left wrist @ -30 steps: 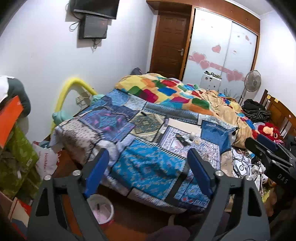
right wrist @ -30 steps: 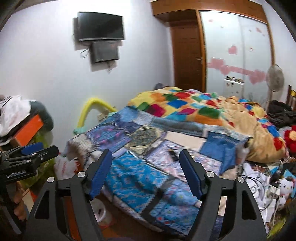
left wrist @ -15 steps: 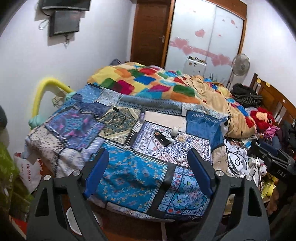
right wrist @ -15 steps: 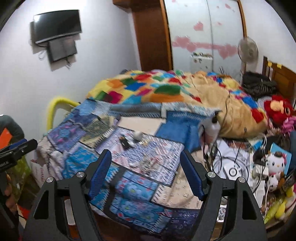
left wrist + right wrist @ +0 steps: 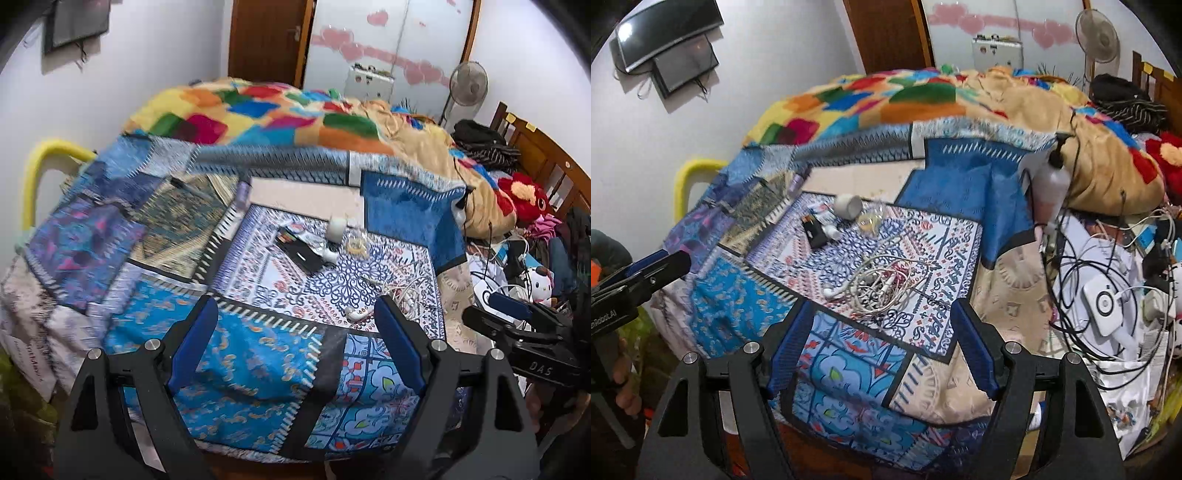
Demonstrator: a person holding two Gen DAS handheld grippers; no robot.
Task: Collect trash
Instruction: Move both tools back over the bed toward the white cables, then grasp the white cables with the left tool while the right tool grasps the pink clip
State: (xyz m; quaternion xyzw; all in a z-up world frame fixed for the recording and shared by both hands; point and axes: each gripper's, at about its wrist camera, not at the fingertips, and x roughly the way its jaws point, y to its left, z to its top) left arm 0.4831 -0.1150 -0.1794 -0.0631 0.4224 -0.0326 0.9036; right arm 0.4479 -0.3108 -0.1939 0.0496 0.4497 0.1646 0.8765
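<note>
Small litter lies on the patchwork bedspread point(image 5: 236, 354): a tipped white cup point(image 5: 337, 228) point(image 5: 848, 206), a black wrapper point(image 5: 301, 252) point(image 5: 814, 230), a clear plastic bit point(image 5: 357, 244) point(image 5: 870, 220) and a tangle of white cables point(image 5: 882, 282) point(image 5: 400, 286). My left gripper point(image 5: 295, 314) is open and empty above the near bed edge, short of the litter. My right gripper point(image 5: 881, 317) is open and empty, just in front of the cable tangle.
A colourful blanket point(image 5: 280, 118) is heaped at the far end of the bed. To the right are a pump bottle point(image 5: 1051, 181), more cables and a white device point(image 5: 1104, 306), plush toys point(image 5: 524, 199) and a fan point(image 5: 467, 85). A yellow tube point(image 5: 40, 162) stands by the left wall.
Both grippers have moved forward and to the right over the bed. The litter is now closer and more central. The floor bin has left the view. Both grippers stay open.
</note>
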